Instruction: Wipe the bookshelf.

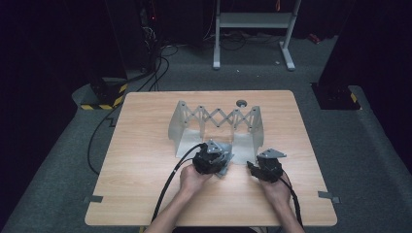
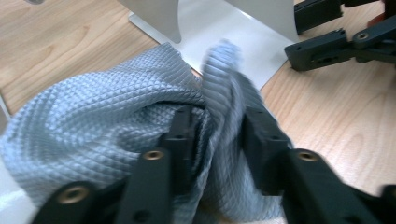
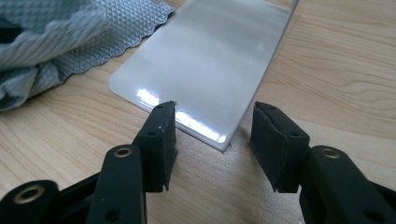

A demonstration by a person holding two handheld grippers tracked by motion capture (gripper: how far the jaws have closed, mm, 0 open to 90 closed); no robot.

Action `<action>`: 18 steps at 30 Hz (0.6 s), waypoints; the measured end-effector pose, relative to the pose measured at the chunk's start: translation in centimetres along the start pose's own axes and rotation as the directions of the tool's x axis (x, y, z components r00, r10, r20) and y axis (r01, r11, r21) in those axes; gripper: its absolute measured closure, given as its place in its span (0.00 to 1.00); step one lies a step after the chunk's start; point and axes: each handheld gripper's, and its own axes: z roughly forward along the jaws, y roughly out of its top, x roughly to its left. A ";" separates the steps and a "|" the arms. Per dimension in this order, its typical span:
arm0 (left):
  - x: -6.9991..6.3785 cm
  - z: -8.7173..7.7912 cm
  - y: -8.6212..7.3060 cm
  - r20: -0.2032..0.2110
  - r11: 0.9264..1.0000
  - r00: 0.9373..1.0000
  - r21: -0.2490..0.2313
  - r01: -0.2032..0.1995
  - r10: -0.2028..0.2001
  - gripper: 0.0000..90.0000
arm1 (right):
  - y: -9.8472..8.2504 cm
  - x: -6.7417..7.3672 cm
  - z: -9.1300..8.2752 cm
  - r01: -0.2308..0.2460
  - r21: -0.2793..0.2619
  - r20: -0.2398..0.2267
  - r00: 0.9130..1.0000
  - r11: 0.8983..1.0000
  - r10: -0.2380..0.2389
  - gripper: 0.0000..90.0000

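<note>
The grey cloth [image 2: 116, 107] looked light and limp—best pinched at a bunched fold—lying loose between the left gripper's [image 2: 217, 135] parted fingers, while the right gripper's [image 3: 212, 140] fingers stood apart, empty.

A grey waffle-textured cloth [image 2: 107, 116] is seen crumpled in loose folds on the wooden table, partly draped over the front edge of the grey metal rack's base plate [image 3: 205, 65].

1 grey cloth [image 2: 116, 98], 1 metal rack [image 1: 216, 124], 2 grippers: left gripper [image 1: 214, 158], right gripper [image 1: 260, 169], 1 wooden table [image 1: 145, 160].
</note>
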 end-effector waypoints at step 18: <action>1.2 -3.1 -0.8 -0.015 0.993 0.996 -0.082 0.082 -0.083 0.42 | 0.1 0.0 0.1 0.000 -0.001 0.011 1.000 1.000 0.000 0.56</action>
